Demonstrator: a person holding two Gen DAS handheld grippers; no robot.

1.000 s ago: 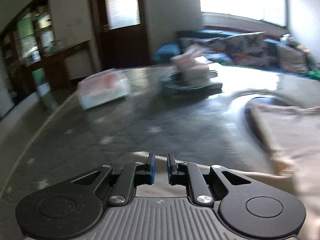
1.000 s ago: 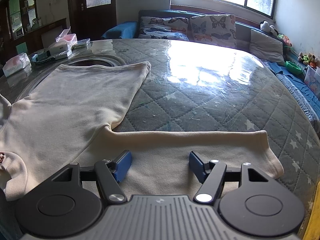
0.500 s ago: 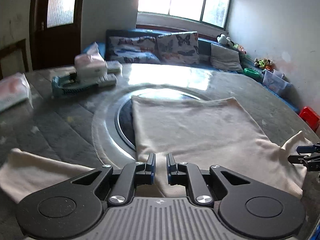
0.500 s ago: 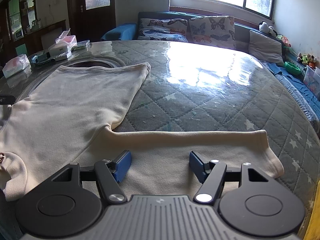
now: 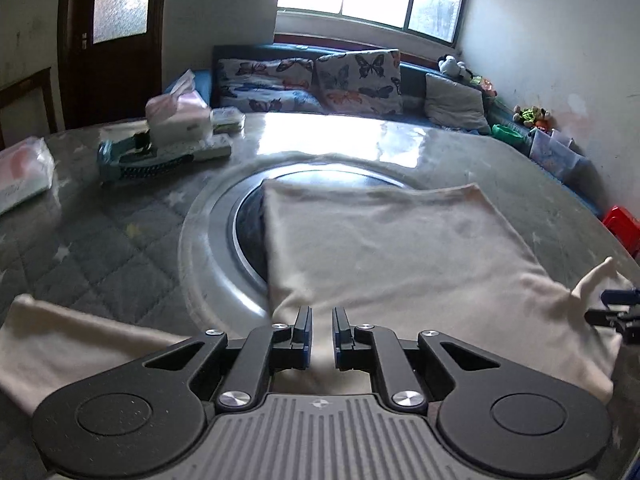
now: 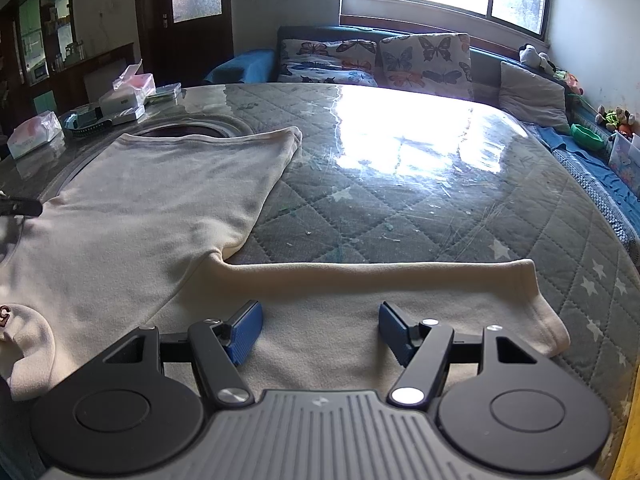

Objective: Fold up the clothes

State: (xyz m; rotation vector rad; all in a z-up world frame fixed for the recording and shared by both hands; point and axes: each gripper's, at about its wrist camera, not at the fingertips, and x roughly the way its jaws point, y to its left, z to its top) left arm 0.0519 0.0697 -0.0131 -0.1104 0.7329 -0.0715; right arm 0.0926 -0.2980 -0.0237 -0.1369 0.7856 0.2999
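Observation:
A cream long-sleeved sweater (image 5: 392,256) lies flat on the quilted grey table, also in the right wrist view (image 6: 152,208). Its left sleeve (image 5: 72,340) stretches left and its right sleeve (image 6: 380,292) stretches right. My left gripper (image 5: 321,332) hovers over the sweater's near edge by the left armpit, its jaws nearly closed with a narrow gap and nothing between them. My right gripper (image 6: 320,330) is open wide over the right sleeve, holding nothing. Its tips (image 5: 616,312) show at the right edge of the left wrist view.
A round metal ring (image 5: 216,232) is set in the table (image 6: 440,200) under the sweater's hem. Tissue boxes (image 5: 176,116) and a teal tray (image 5: 136,160) sit at the far left. A sofa with butterfly cushions (image 6: 380,60) stands behind.
My left gripper has swung to the right, from facing the table's left side to facing the sweater's body. The right gripper has stayed still and open.

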